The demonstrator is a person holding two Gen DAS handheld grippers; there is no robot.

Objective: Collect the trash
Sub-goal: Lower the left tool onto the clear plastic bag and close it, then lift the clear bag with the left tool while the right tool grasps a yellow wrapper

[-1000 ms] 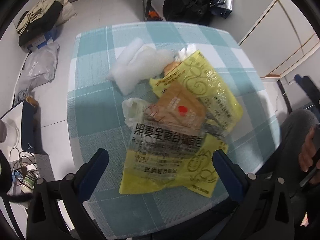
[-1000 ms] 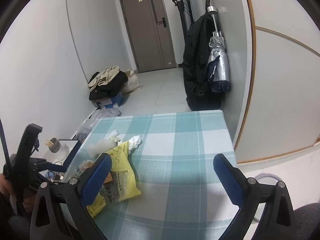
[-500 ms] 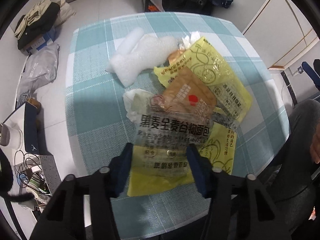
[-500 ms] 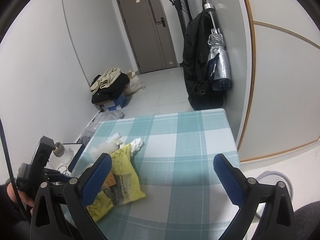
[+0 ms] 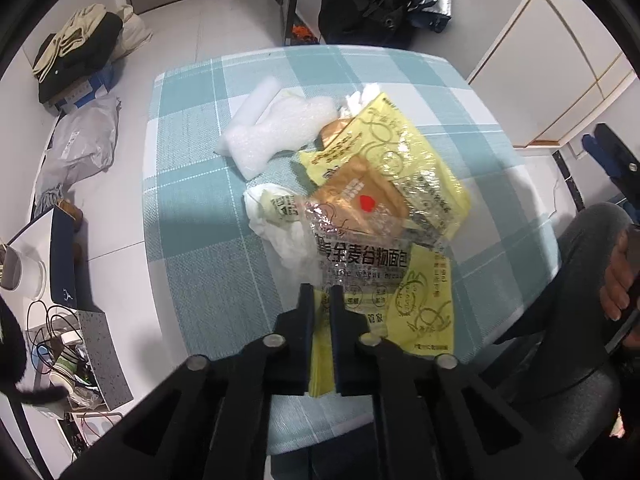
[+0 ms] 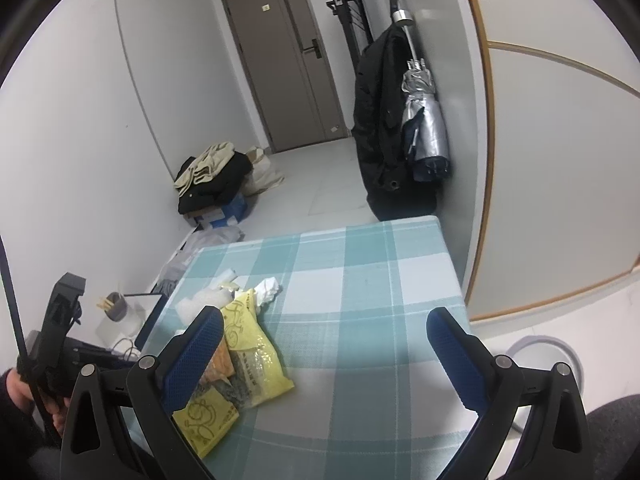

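Left claw (image 5: 321, 312) is pinched narrow on the near edge of the yellow bread bag (image 5: 424, 304), whose corner sits between its fingers at the front of the checked surface (image 5: 192, 208). Just beyond lies the clear printed wrapper (image 5: 360, 256) over a brown packet (image 5: 360, 200), touching a crumpled white tissue (image 5: 276, 216) on its left. A second yellow bag (image 5: 400, 152) lies behind them, with white bubble wrap (image 5: 272, 132) farther back. Right claw (image 6: 328, 356) hovers spread wide and holds nothing, the trash pile just beside its left finger (image 6: 192, 356). Well beyond, a black coat (image 6: 380, 120) hangs by the door (image 6: 288, 64).
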